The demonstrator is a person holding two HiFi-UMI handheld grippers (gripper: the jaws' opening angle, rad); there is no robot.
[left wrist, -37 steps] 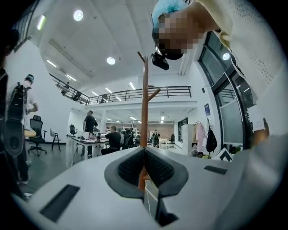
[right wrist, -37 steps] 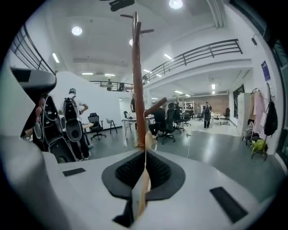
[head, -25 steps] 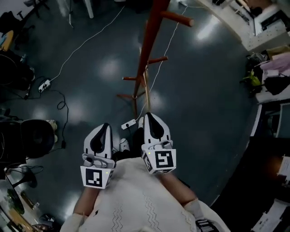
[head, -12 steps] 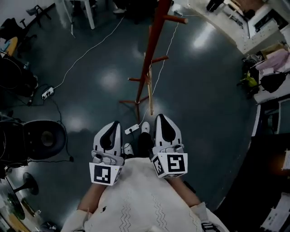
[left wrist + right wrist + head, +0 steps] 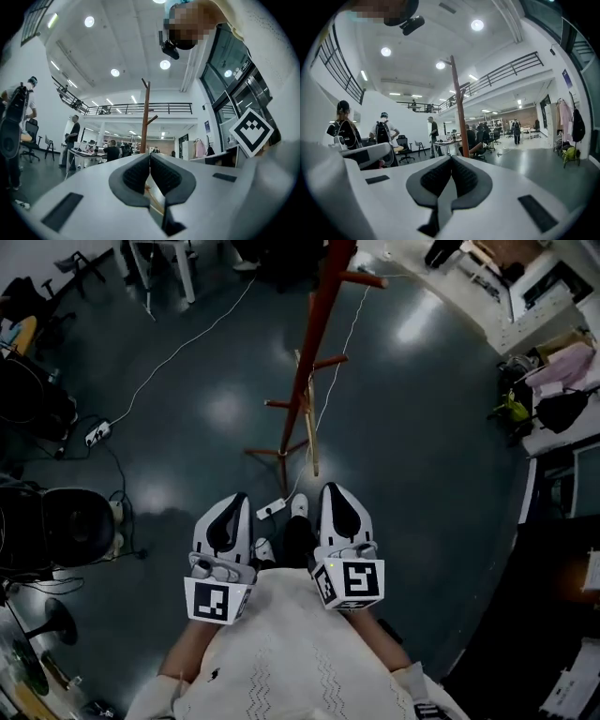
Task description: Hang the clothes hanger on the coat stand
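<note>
While the left gripper [image 5: 234,501] and right gripper [image 5: 335,491] are side by side, low in front of the person, each with jaws pressed together on nothing, the pale wooden clothes hanger [image 5: 309,427] is close against the red-brown coat stand [image 5: 317,315] just ahead, apart from both.

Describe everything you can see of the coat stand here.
The coat stand is a reddish-brown pole, wooden by its look, standing upright on the dark glossy floor. Short pegs of the same colour branch off at several heights, and splayed feet carry it. A pale wooden clothes hanger appears to hang against its lower part. It stands ahead of the left tool and the right tool; neither touches it.
</note>
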